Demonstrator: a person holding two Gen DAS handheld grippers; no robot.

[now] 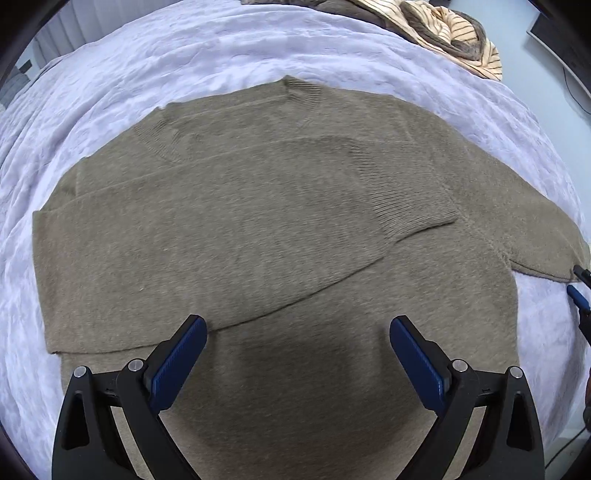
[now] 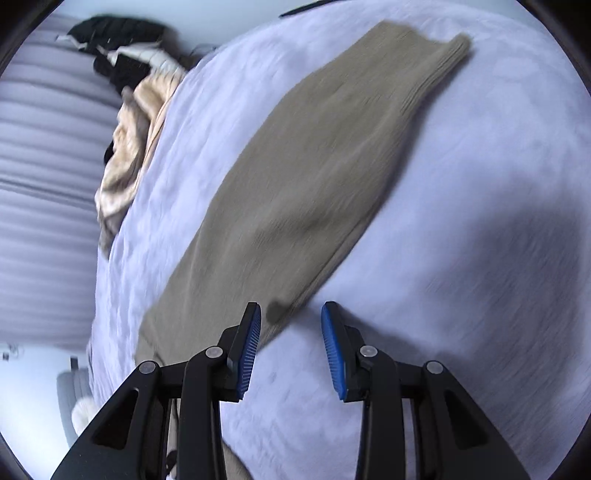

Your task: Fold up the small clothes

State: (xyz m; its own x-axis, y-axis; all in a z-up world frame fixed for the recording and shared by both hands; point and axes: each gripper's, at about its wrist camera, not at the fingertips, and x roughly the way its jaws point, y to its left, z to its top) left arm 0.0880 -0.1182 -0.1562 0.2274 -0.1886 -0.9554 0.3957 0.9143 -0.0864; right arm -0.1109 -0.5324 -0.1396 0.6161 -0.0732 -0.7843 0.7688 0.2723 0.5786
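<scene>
Left wrist view: taupe sweater (image 1: pixel 277 229) lies flat on the lavender bedspread (image 1: pixel 110 92) (one sleeve folded across), left gripper (image 1: pixel 298 341) fingers spread, empty. Right gripper (image 2: pixel 290 325) fingers apart over the other sleeve (image 2: pixel 295 192), gripping nothing.

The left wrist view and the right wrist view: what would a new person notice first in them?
First comes the brown sweater, lying flat on the pale bedspread, with one sleeve folded across its body. The other sleeve lies stretched out over the bedspread in the right wrist view. Both the left gripper and the right gripper are open above the cloth, holding nothing, and a heap of clothes sits at the far edge.
</scene>
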